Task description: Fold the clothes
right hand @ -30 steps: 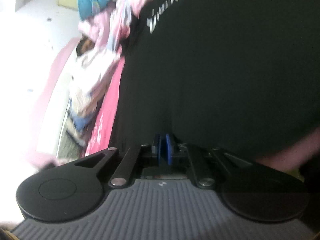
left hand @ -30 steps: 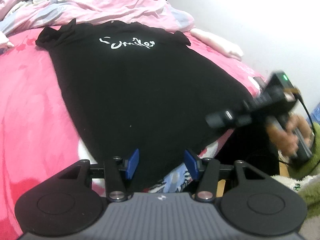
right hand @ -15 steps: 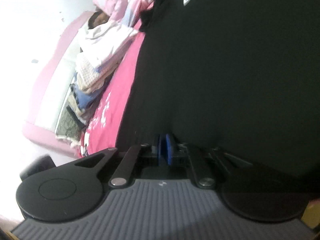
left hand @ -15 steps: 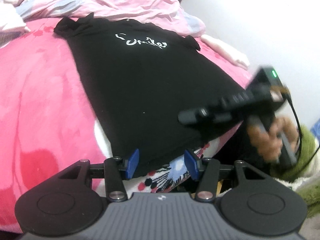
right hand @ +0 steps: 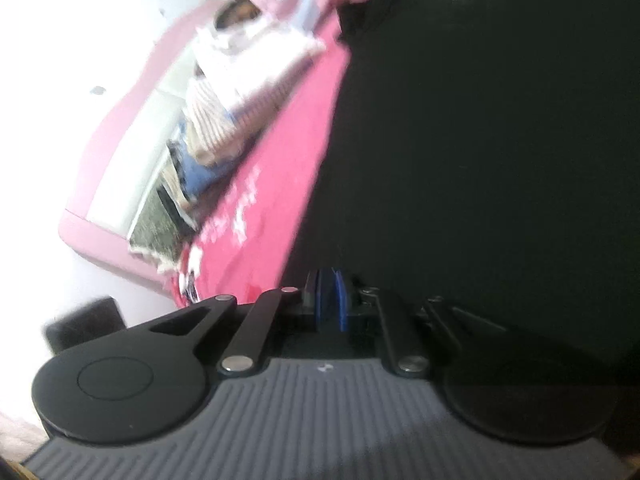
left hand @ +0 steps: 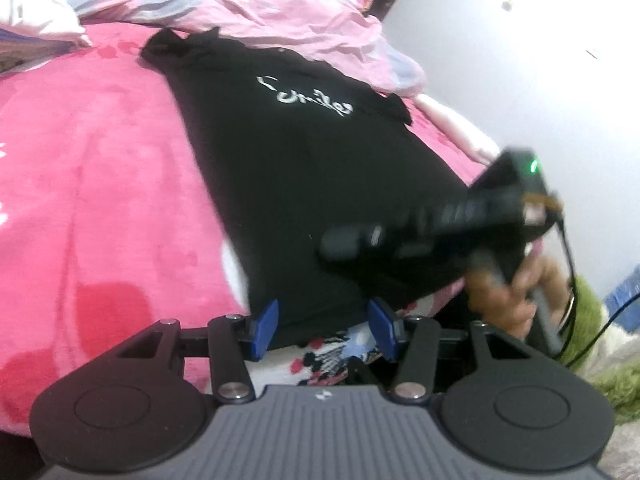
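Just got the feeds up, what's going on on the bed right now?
A person with a gripper in each hand is folding a black T-shirt spread flat on a pink blanket. The right gripper is shut, seemingly pinching the shirt's side edge near the hem, though blur hides the contact. The left gripper is open at the hem, holding nothing. A stack of folded clothes lies farther along the bed.

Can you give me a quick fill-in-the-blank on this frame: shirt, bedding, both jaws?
1. The black T-shirt lies spread on a ____ blanket.
2. The lettering printed on the shirt is ____ in colour.
3. The left gripper hovers at the shirt's hem with its jaws ____.
4. The right gripper has its blue pads nearly together, so its jaws are ____.

Missing words: pink; white; open; shut
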The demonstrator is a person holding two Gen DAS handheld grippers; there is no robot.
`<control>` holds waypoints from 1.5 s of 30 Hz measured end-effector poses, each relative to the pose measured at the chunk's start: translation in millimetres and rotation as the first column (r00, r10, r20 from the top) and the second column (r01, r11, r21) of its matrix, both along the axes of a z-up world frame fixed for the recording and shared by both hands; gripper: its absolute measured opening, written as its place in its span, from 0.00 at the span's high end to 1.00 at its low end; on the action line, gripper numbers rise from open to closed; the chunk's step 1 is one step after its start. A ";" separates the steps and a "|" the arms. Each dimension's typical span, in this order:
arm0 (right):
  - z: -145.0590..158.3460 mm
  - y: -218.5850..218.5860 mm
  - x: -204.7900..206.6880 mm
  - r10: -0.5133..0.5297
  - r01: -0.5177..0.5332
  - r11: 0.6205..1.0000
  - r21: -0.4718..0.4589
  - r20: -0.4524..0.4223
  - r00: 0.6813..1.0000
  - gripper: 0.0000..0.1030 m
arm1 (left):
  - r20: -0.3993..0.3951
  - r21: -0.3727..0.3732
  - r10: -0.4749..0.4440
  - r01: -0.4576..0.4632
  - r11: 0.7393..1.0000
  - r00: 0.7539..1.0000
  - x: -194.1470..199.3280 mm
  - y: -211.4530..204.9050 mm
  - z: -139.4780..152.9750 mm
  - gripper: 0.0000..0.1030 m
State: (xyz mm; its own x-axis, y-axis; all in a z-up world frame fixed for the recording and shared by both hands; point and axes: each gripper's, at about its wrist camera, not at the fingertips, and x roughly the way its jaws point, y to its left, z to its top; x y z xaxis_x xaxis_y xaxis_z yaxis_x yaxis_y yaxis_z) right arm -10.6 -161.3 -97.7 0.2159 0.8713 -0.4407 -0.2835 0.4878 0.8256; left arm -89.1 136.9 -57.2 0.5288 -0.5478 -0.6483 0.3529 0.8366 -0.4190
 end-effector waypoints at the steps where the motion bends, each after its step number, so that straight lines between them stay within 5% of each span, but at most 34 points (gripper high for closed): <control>1: -3.6 6.1 -2.2 0.022 -0.022 1.000 0.015 0.001 1.000 0.94 | 0.004 0.009 0.015 -0.015 1.000 1.000 0.0 2.6 2.1 0.47; 6: -13.2 14.8 -20.0 0.100 -0.098 0.993 0.070 -0.026 0.995 0.88 | -0.007 0.002 0.092 -0.092 0.996 0.996 14.8 21.6 8.3 0.46; 16: 32.2 -49.0 2.9 -0.053 0.045 0.995 0.086 0.102 0.993 0.74 | 0.018 -0.015 0.224 -0.224 0.975 0.974 80.3 37.9 29.4 0.44; 24: 105.3 -123.4 79.3 -0.219 0.207 0.976 0.073 0.243 0.945 0.69 | 0.140 -0.035 0.264 -0.262 0.965 0.954 175.3 23.2 61.9 0.43; 29: 127.9 -140.4 151.5 -0.313 0.320 0.947 0.030 0.313 0.897 0.68 | 0.220 0.015 0.268 -0.278 0.960 0.938 250.7 -3.7 67.1 0.43; 34: 113.8 -134.3 235.0 -0.357 0.403 0.914 -0.052 0.371 0.857 0.68 | 0.264 0.097 0.221 -0.253 0.963 0.939 334.2 -36.1 57.6 0.43; 38: 73.2 -116.8 295.7 -0.371 0.444 0.890 -0.105 0.400 0.838 0.68 | 0.243 0.101 0.179 -0.208 0.973 0.953 396.4 -58.7 43.1 0.42; 45: 8.9 -125.1 321.8 -0.424 0.460 0.888 -0.017 0.359 0.831 0.68 | 0.187 0.123 0.090 -0.114 0.986 0.978 475.3 -88.5 14.3 0.39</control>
